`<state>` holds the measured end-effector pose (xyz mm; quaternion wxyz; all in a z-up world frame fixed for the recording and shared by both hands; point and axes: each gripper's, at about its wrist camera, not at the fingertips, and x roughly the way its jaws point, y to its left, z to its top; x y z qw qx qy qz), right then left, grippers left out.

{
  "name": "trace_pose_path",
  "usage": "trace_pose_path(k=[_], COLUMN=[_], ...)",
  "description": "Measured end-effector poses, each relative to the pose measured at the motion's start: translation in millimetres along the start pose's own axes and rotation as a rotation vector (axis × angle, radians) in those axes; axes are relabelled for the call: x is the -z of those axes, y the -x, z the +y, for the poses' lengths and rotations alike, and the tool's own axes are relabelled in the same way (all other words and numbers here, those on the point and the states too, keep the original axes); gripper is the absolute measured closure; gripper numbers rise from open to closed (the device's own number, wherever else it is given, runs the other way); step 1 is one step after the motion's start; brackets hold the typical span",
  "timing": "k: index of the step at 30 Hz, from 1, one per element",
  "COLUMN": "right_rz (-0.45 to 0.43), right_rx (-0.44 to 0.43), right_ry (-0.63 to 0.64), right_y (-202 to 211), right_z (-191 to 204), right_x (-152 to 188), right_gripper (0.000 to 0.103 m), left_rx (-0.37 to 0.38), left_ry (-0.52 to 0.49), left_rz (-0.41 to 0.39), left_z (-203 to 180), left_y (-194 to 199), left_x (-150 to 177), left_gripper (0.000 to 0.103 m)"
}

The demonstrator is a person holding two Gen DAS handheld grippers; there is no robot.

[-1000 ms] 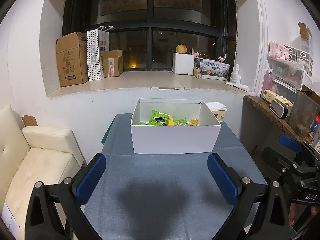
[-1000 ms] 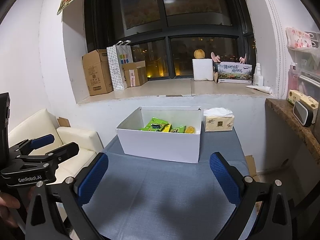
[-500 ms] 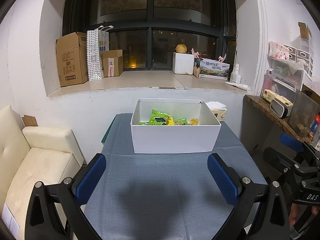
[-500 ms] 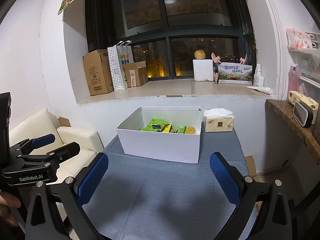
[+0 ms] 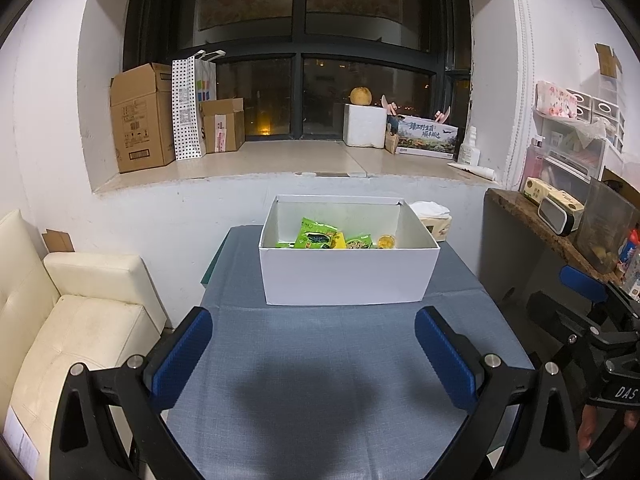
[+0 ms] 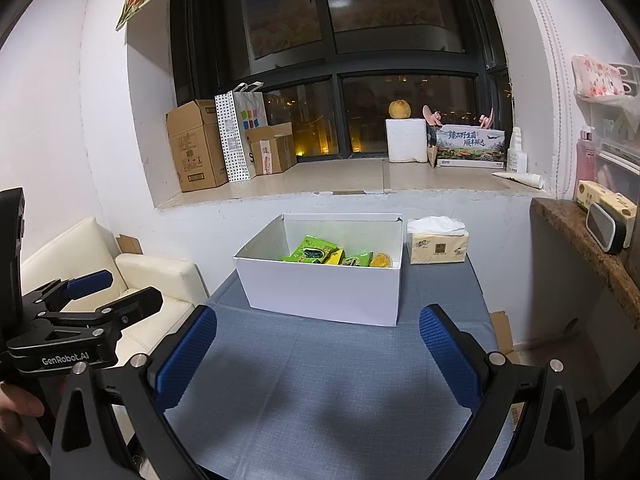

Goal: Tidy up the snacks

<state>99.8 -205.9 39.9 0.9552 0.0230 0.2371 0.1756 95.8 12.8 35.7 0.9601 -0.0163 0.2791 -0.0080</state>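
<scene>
1. Basically nothing has moved over the last second: both views match the earlier frames apart from a slight drift of the cameras.
2. Far left, cream sofa sits beside the table, not involved.
3. Left gripper hangs above the near part of the blue tablecloth, jaws spread wide, nothing between the pads. It stays well short of the box.
4. Centre, white box stands on the far half of the cloth, open on top. Snacks are already inside: green packets, a yellow packet between them and a small round yellow cup at the right end, all lying against the near wall.
5. No loose snacks show on the bare cloth in either view.
6. Tissue pack sits just beside the box's far right corner, outside it.
7. Right gripper is likewise spread and empty, holding over the near cloth.
8. Judgement: idle pose with both claws free and all visible snacks boxed, so the task looks finished or paused; anything left would mean tidying inside the box.
</scene>
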Motion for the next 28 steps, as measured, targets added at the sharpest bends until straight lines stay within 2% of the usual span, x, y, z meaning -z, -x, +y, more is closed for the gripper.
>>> trace_pose_path(k=[28], right_rz=[-0.008], right_rx=[0.000], right_ry=[0.004], right_y=[2.4], right_z=[2.2], right_x=[1.6], right_gripper=[0.000], left_rx=[0.007], left_ry=[-0.009], left_rz=[-0.015], left_z=[-1.7], left_y=[5.5], left_x=[2.7], left_gripper=[0.000])
